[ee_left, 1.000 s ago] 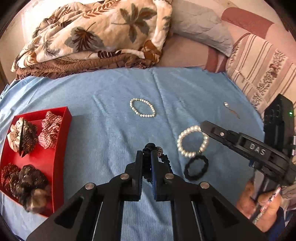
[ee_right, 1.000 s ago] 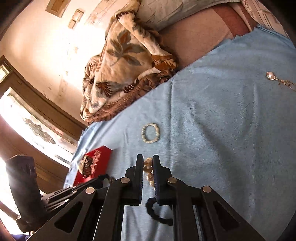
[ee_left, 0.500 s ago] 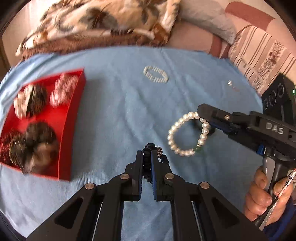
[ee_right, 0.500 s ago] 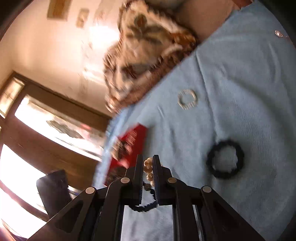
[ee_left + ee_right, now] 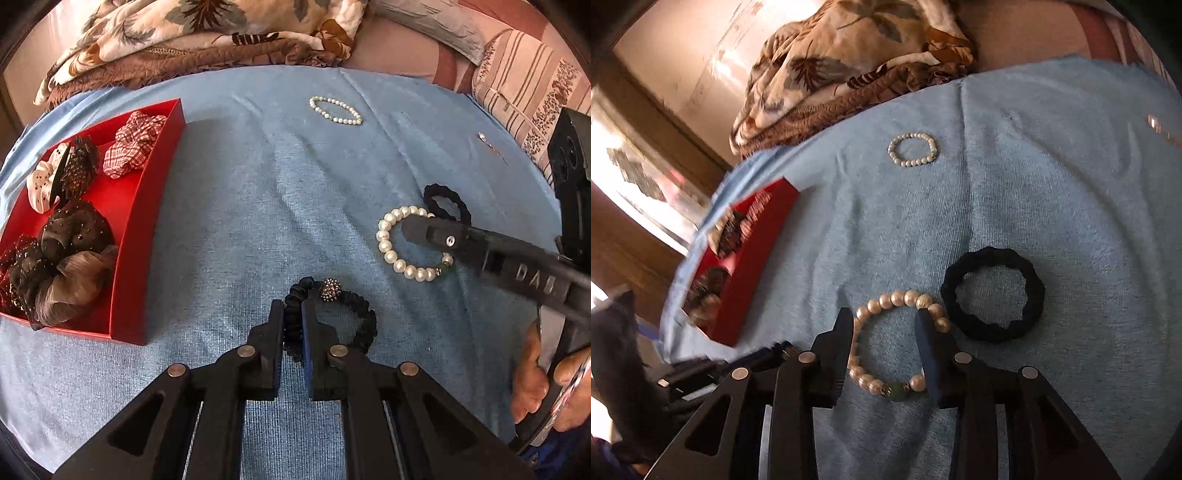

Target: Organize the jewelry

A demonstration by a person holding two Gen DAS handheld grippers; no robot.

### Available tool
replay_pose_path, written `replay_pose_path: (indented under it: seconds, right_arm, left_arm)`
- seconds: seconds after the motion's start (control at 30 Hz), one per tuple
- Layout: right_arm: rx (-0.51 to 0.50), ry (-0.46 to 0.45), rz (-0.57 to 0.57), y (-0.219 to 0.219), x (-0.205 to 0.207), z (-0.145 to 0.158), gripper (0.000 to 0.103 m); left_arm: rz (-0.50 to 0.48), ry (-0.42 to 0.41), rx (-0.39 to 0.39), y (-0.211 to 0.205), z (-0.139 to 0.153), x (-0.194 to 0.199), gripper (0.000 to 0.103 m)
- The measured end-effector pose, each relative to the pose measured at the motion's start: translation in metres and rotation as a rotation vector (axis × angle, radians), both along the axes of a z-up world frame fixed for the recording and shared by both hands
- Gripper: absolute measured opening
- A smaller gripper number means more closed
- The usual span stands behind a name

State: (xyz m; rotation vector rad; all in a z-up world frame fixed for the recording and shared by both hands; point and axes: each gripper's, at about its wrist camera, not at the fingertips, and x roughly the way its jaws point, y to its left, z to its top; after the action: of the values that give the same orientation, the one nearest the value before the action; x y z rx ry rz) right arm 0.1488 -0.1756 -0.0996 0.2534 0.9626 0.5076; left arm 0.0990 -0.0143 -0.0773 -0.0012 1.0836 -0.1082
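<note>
My left gripper (image 5: 293, 314) is shut on a black beaded bracelet (image 5: 354, 306) with a sparkly bead, just above the blue cloth (image 5: 240, 206). My right gripper (image 5: 884, 328) is open, its fingers either side of a large pearl bracelet (image 5: 897, 343) that lies on the cloth; this bracelet also shows in the left wrist view (image 5: 397, 254). A black hair tie (image 5: 993, 293) lies to its right. A small pearl bracelet (image 5: 335, 110) lies further back. A red tray (image 5: 147, 206) with scrunchies stands at the left.
A small pendant (image 5: 487, 142) lies far right on the cloth. A floral blanket (image 5: 207, 26) and pillows (image 5: 528, 88) line the back and right edges. The person's hand (image 5: 546, 384) holds the right gripper's handle at lower right.
My right gripper has opened and let go of the large pearl bracelet, which now lies on the cloth. My left gripper still holds the black bracelet and the red tray looks nearer.
</note>
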Motion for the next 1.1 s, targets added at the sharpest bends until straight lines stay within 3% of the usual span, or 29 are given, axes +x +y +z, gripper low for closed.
replay_pose_path:
  seconds: [0.3,0.57,0.63,0.67,0.73,1.1]
  right_arm:
    - [-0.073,-0.079,-0.137,-0.010,-0.041,0.007,0.038]
    - [-0.125,-0.081,-0.162,0.004,-0.032,-0.001,0.038]
    - [-0.170,-0.090,-0.155,0.014,-0.028,-0.001,0.026]
    - [-0.181,-0.089,-0.152,0.017,-0.027,-0.001,0.013]
    - [-0.181,-0.081,-0.153,0.018,-0.025,0.001,0.011]
    - [-0.117,-0.180,-0.124,0.028,-0.039,0.078,0.011]
  left_arm:
    - [-0.021,-0.029,-0.033,0.001,0.010,-0.015,0.008]
    - [-0.013,-0.103,-0.106,0.018,0.049,-0.041,0.008]
    - [-0.001,-0.119,-0.121,0.025,0.057,-0.048,0.008]
    - [0.004,-0.126,-0.125,0.028,0.061,-0.050,0.008]
    - [0.017,-0.148,-0.133,0.037,0.070,-0.054,0.008]
    - [0.156,-0.259,-0.153,0.122,0.103,-0.063,0.008]
